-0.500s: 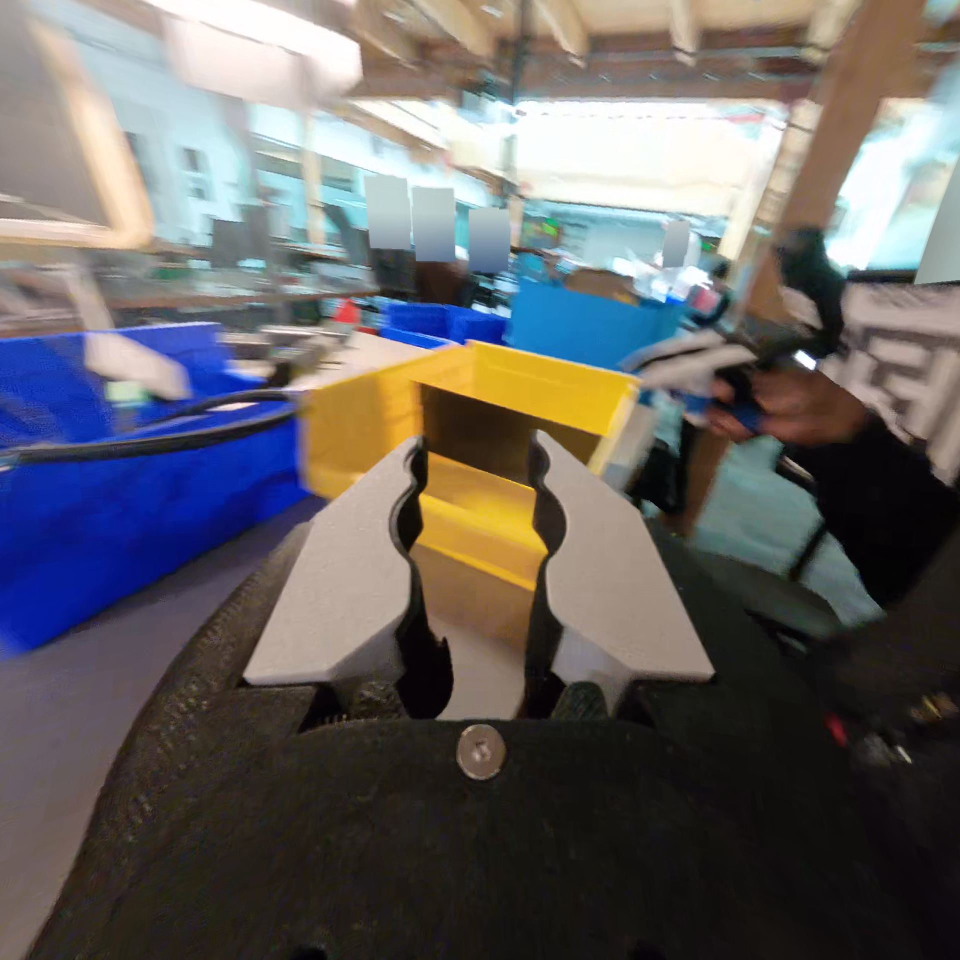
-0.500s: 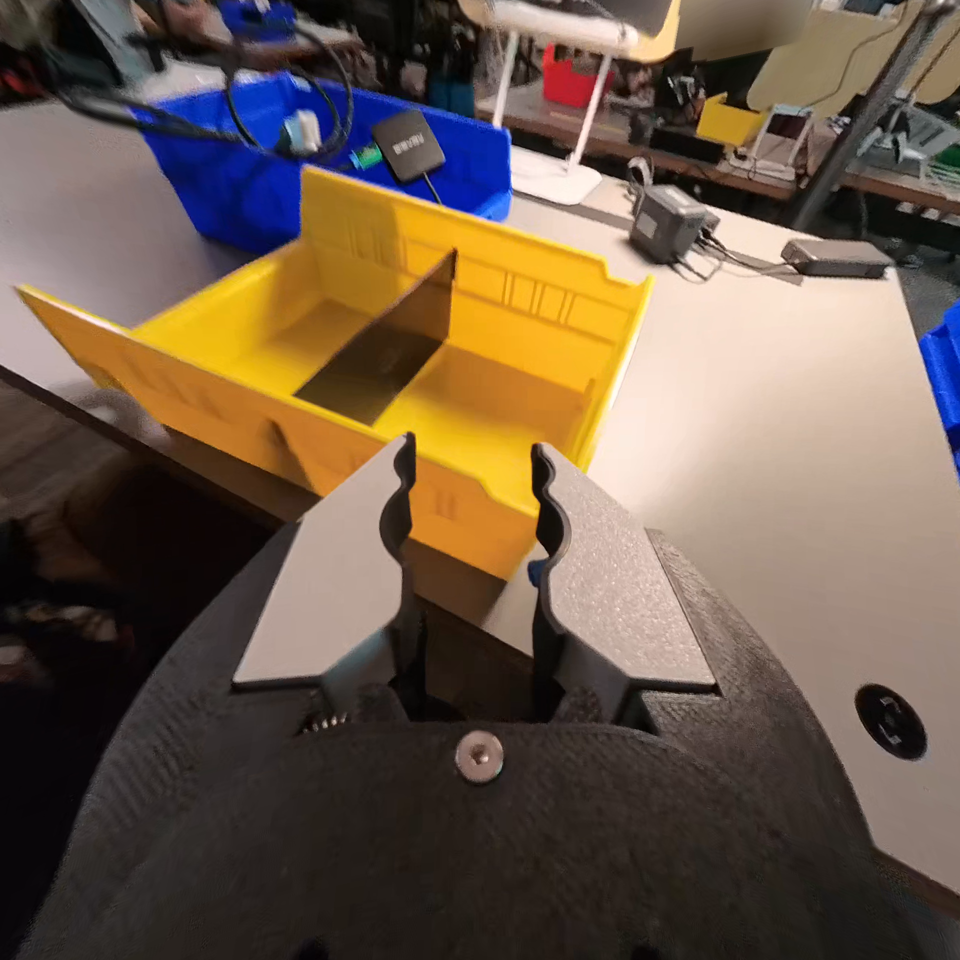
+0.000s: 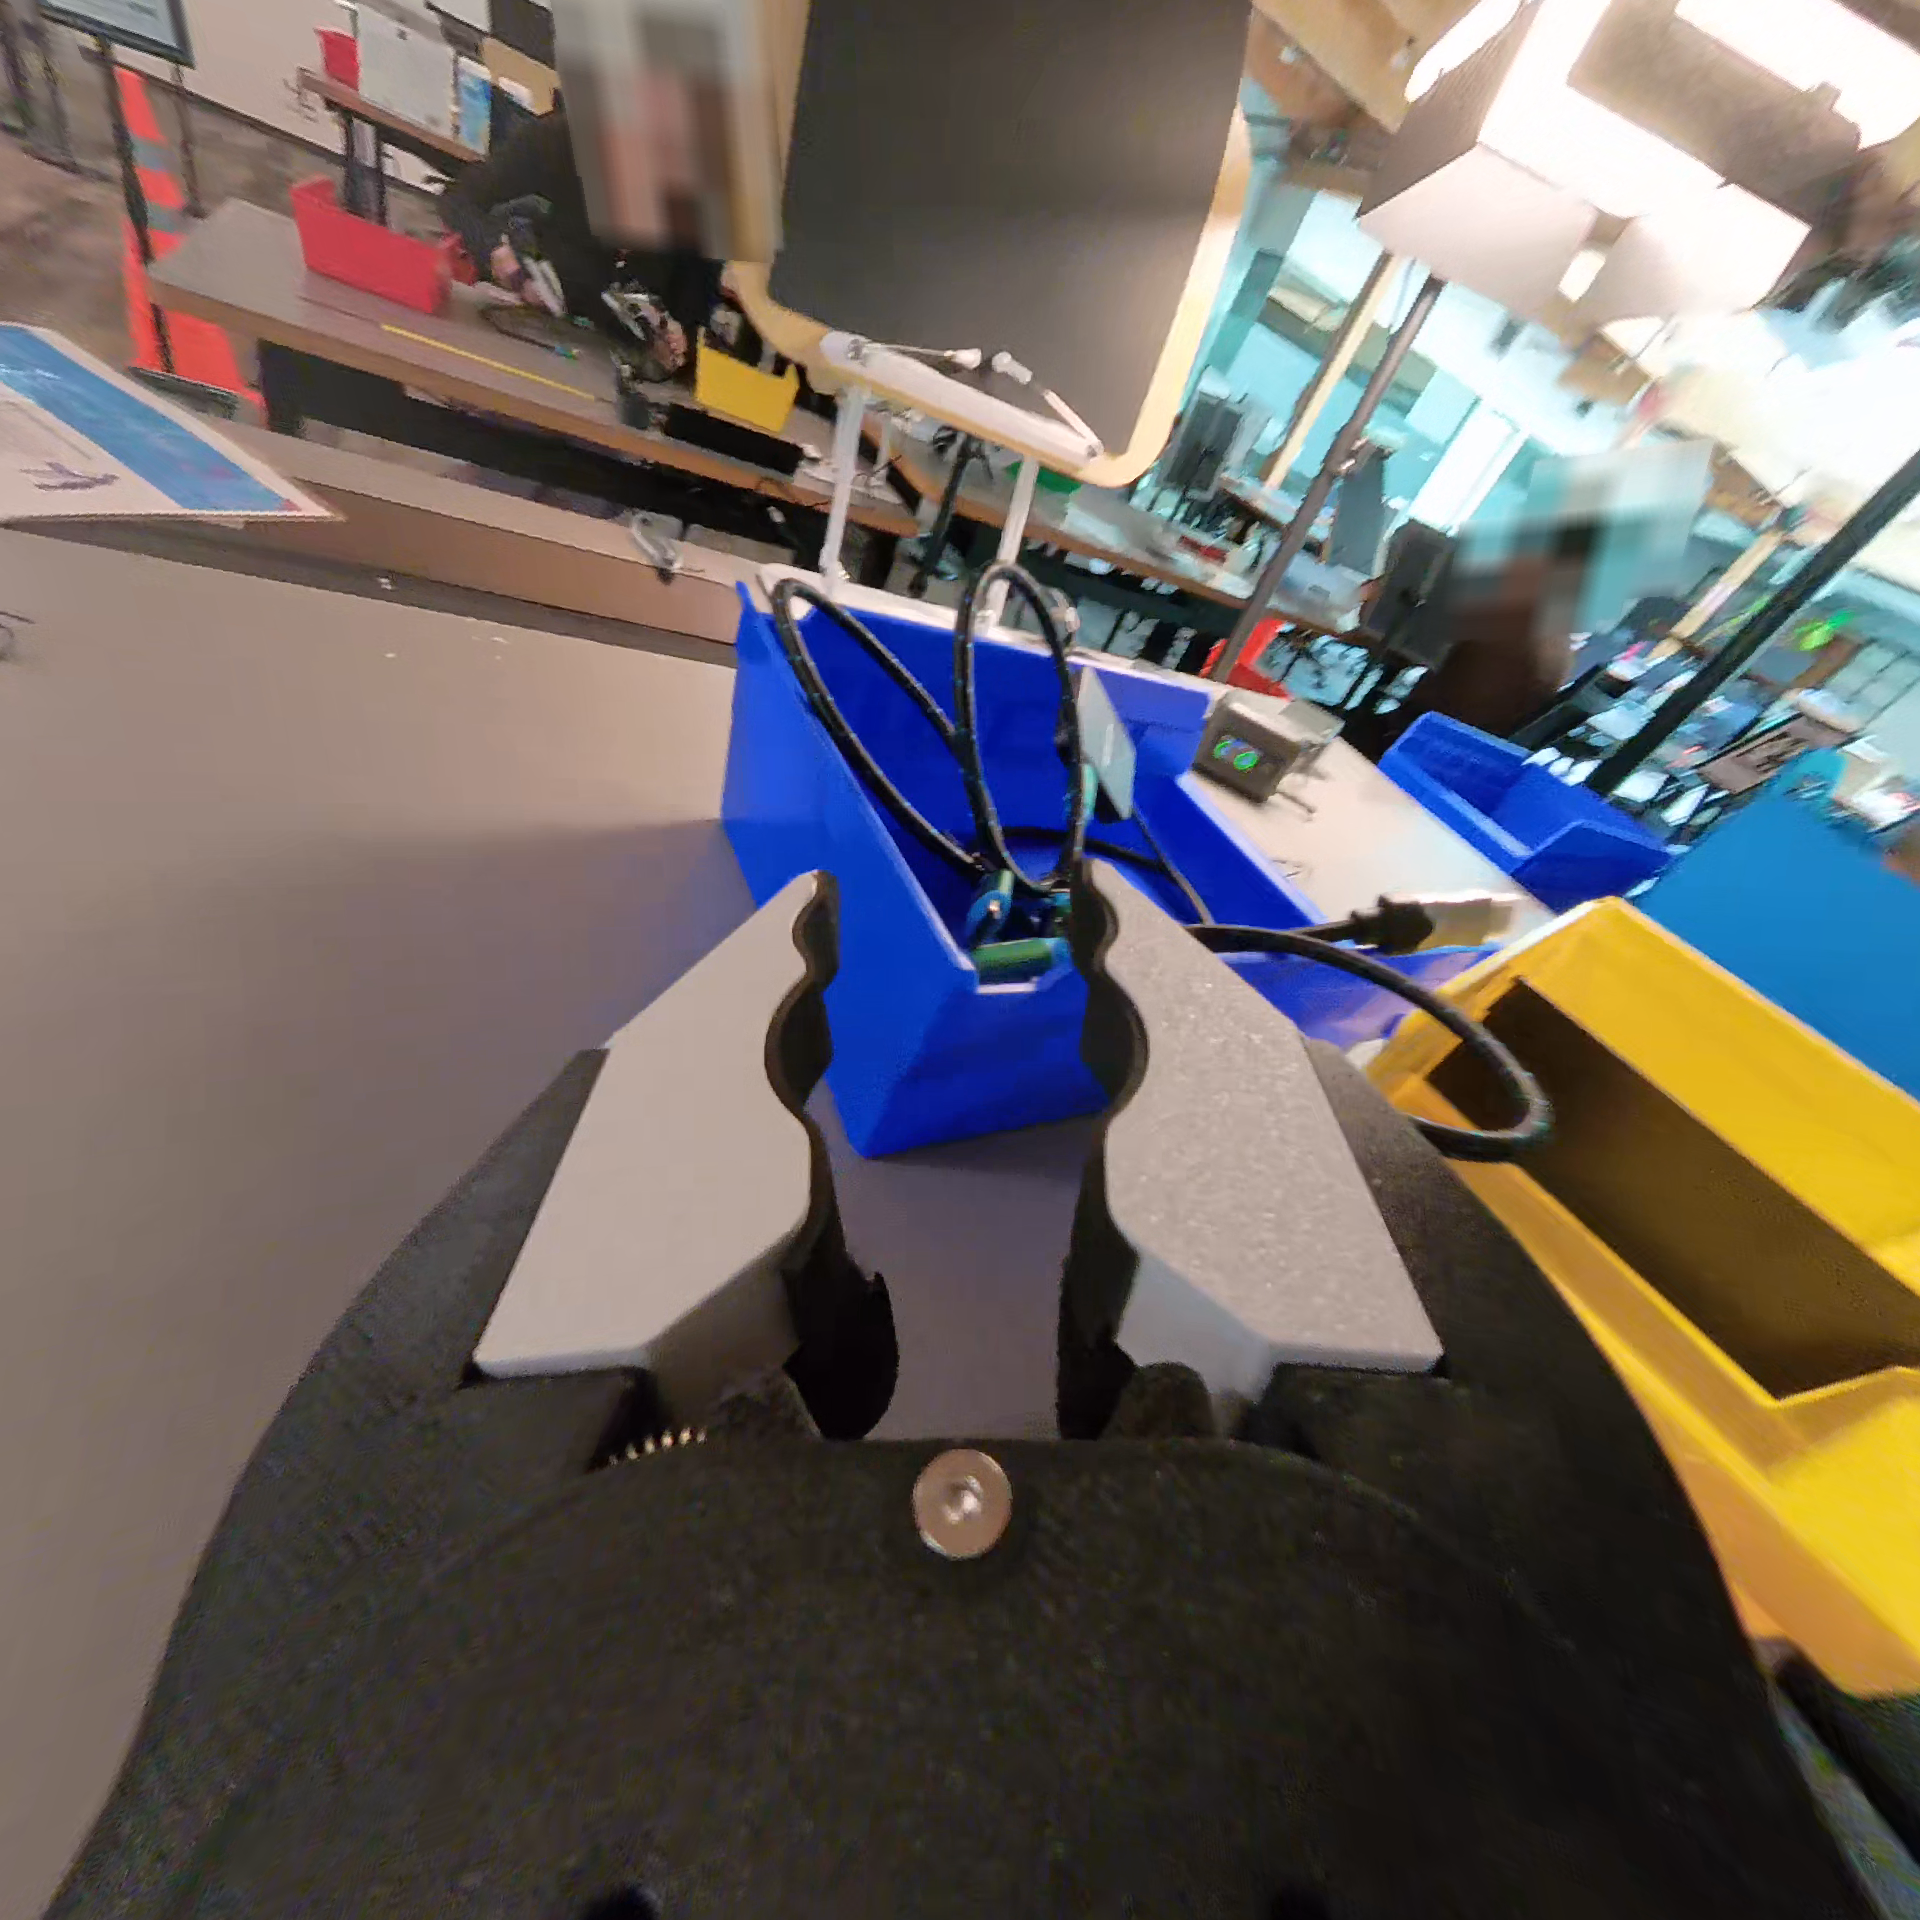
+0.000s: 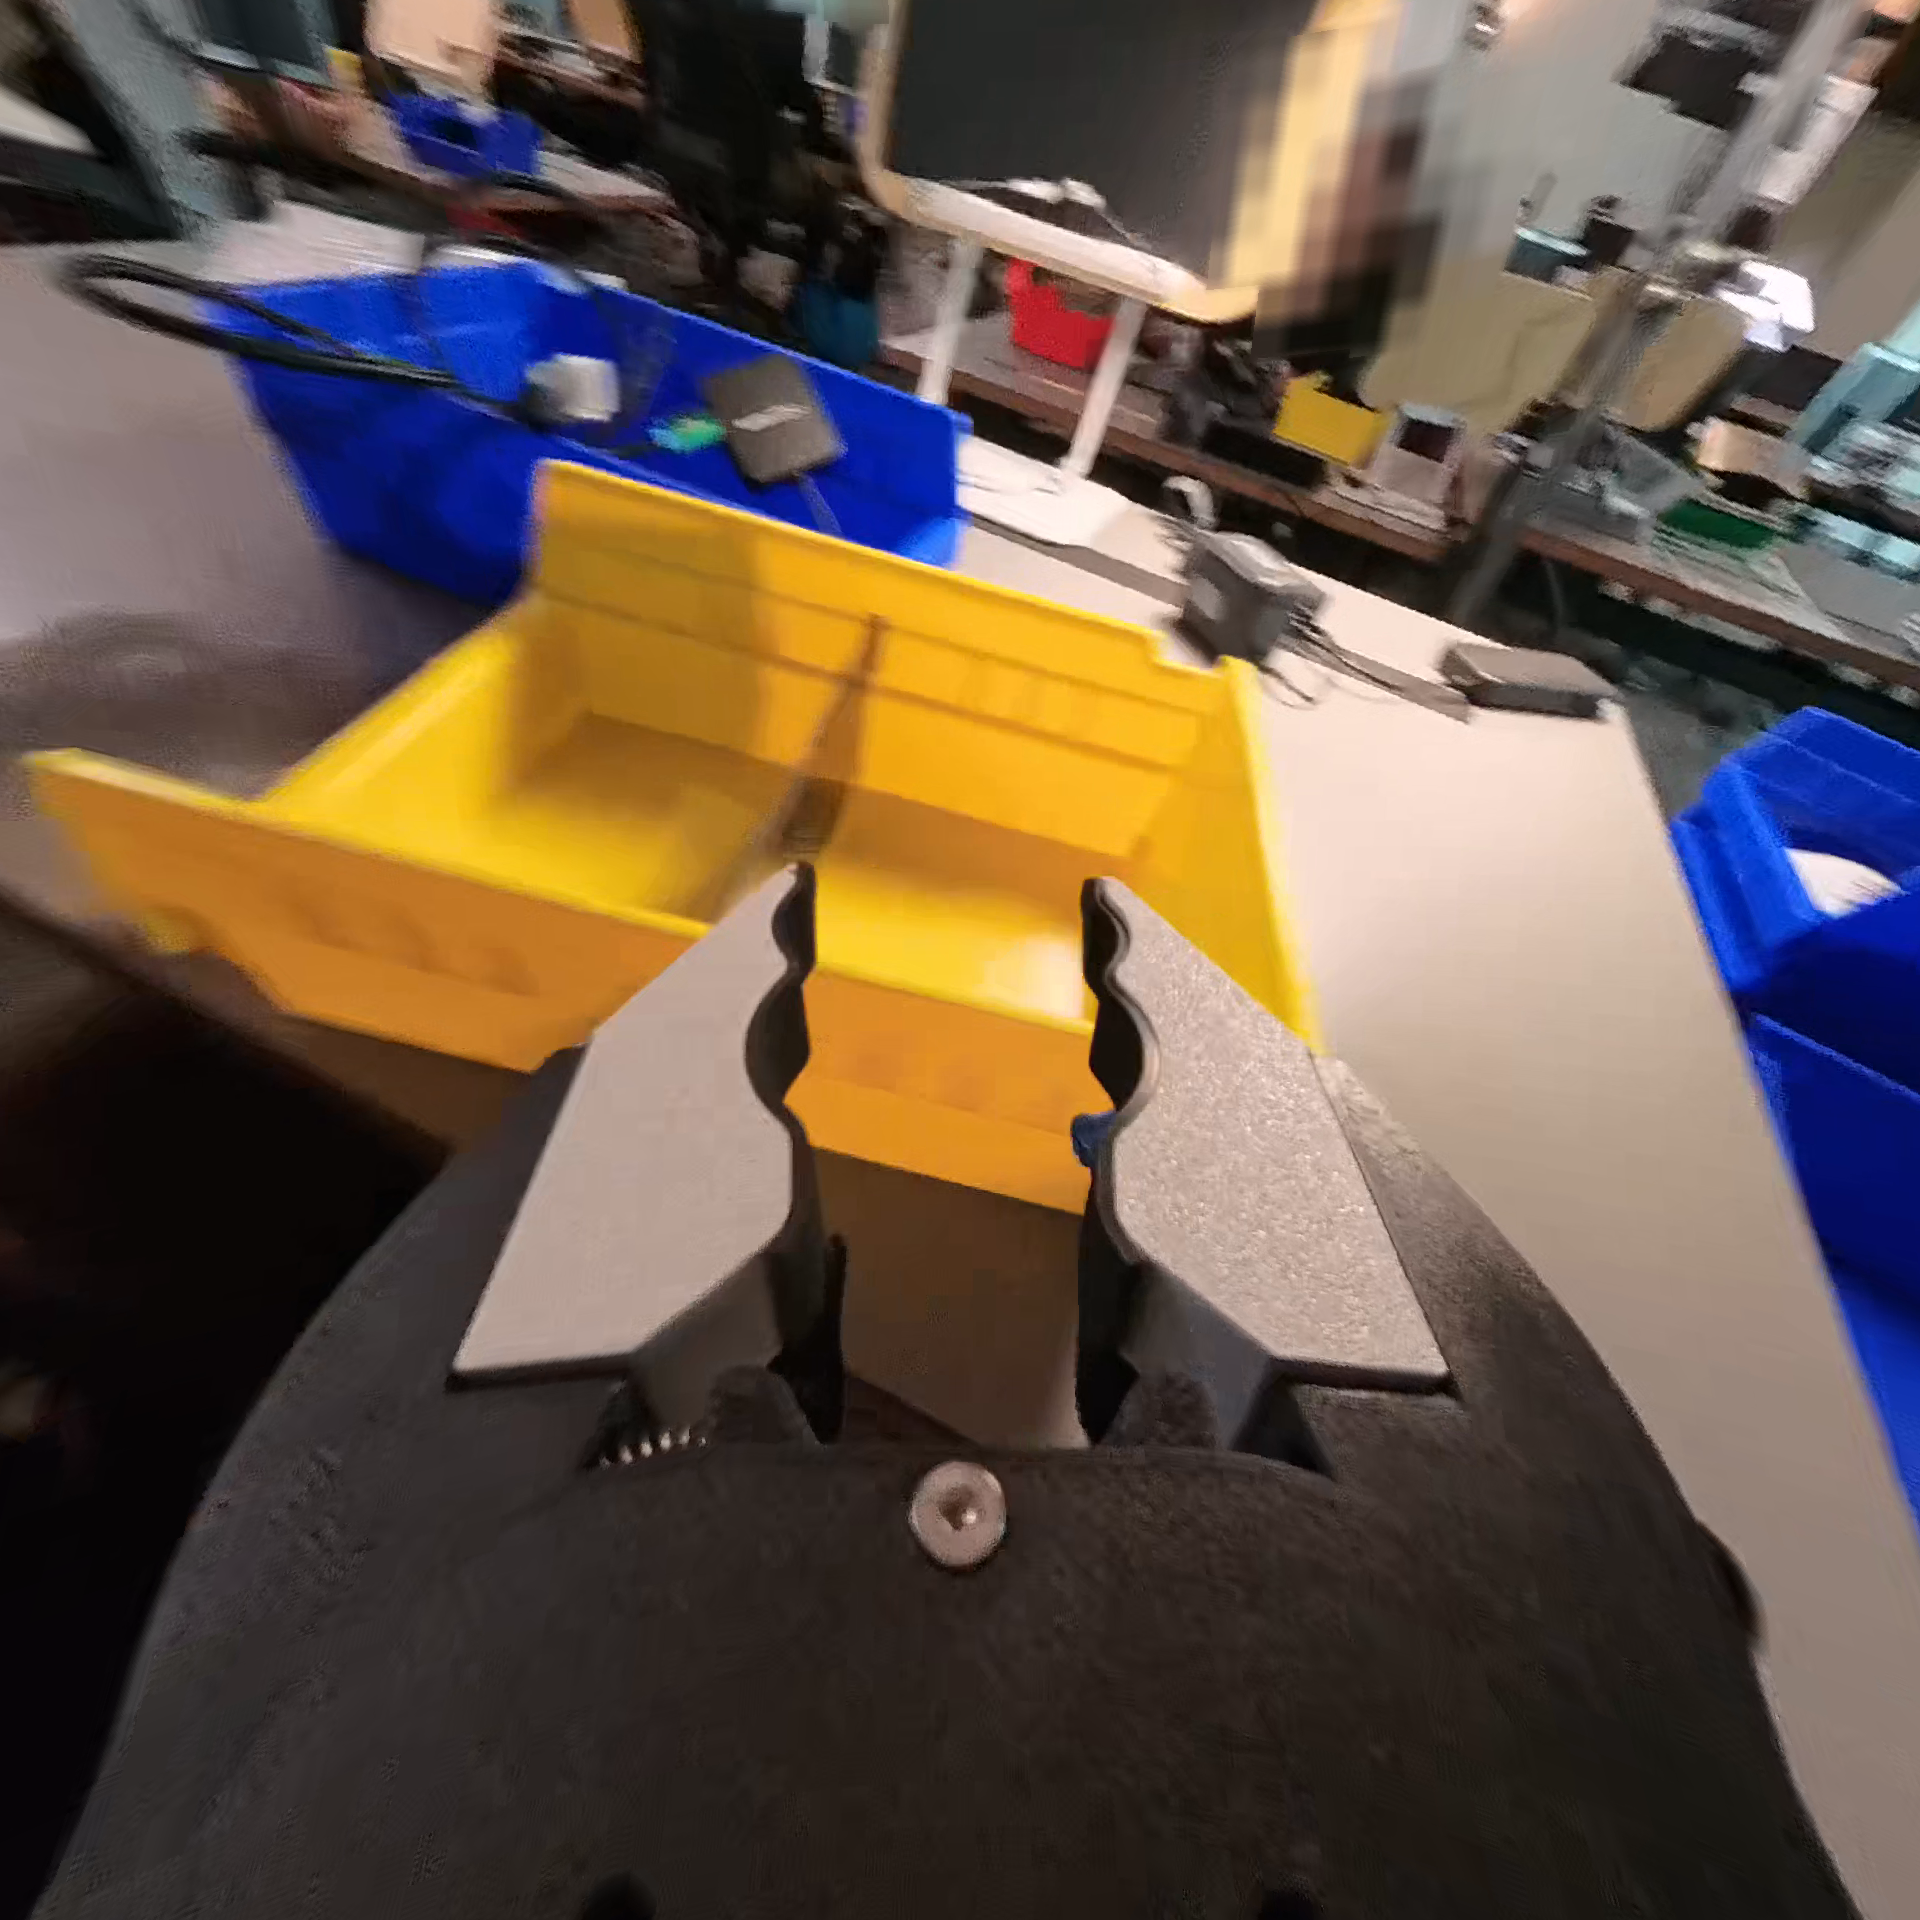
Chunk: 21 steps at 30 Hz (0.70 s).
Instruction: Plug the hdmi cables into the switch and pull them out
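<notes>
A blue bin (image 3: pixel 935 1029) on the grey table holds black HDMI cables (image 3: pixel 997 727) and a flat black switch box (image 3: pixel 1103 748). One cable loops out over the rim toward the yellow bin, its plug (image 3: pixel 1392 923) hanging free. My left gripper (image 3: pixel 954 894) is open and empty, just in front of the blue bin's near end. In the right wrist view the same blue bin (image 4: pixel 416 457) sits behind a yellow bin (image 4: pixel 665 831), with the black switch box (image 4: pixel 774 421) and cables (image 4: pixel 260 332) in it. My right gripper (image 4: pixel 945 894) is open and empty over the yellow bin's near wall.
The yellow bin (image 3: pixel 1662 1226) has a dark divider and looks empty. Another blue bin (image 4: pixel 1829 935) stands at the right. A small grey box (image 4: pixel 1242 597) and a flat adapter (image 4: pixel 1527 675) lie at the table's back. People sit at far benches. Across from one pair of fingers to the other is roughly 45 cm.
My left gripper has swung left from the yellow bin to face the blue bin with the cables. My right gripper has shifted slightly over the yellow bin. Both stay open.
</notes>
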### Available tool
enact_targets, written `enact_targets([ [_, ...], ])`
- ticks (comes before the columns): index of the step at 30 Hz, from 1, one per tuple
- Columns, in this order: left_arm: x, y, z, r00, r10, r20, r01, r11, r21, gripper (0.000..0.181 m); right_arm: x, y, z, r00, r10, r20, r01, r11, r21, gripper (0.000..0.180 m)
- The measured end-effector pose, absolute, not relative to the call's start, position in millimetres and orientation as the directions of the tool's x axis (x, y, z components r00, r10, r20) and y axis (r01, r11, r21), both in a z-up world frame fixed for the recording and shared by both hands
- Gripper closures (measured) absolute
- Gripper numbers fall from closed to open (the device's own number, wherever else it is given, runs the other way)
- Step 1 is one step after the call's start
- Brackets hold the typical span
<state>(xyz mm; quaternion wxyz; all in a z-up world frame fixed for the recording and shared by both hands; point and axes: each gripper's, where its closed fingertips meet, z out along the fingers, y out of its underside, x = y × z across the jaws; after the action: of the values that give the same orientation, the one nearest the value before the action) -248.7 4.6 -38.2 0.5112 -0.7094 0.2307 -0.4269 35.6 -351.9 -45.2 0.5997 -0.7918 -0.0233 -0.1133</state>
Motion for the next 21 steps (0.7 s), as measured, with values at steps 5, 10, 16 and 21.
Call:
enact_targets([
  [5, -222.6, 24.3, -59.3, 0.578, -0.741, 0.342, -0.006, -0.423, -0.906, 0.135, -13.2, -333.3, -71.6, 0.973, -0.046, 0.228, 0.201, -0.328, -0.923, 0.105],
  [10, -203.6, 32.3, -90.4, 0.602, -0.741, 0.298, -0.140, -0.466, -0.874, 0.154, -10.2, -319.1, -80.1, 0.989, -0.046, 0.144, 0.123, -0.310, -0.943, 0.105],
  [16, -222.6, 49.8, -89.6, 0.638, -0.745, 0.197, -0.176, -0.390, -0.904, 0.165, 24.7, -319.1, -80.8, 0.992, -0.030, 0.126, 0.110, -0.316, -0.942, 0.105],
  [21, -293.2, 84.2, -84.0, 0.783, -0.620, 0.048, -0.248, -0.382, -0.890, 0.135, 60.1, -333.7, -75.9, 0.976, -0.132, 0.174, 0.120, -0.340, -0.933, 0.114],
])
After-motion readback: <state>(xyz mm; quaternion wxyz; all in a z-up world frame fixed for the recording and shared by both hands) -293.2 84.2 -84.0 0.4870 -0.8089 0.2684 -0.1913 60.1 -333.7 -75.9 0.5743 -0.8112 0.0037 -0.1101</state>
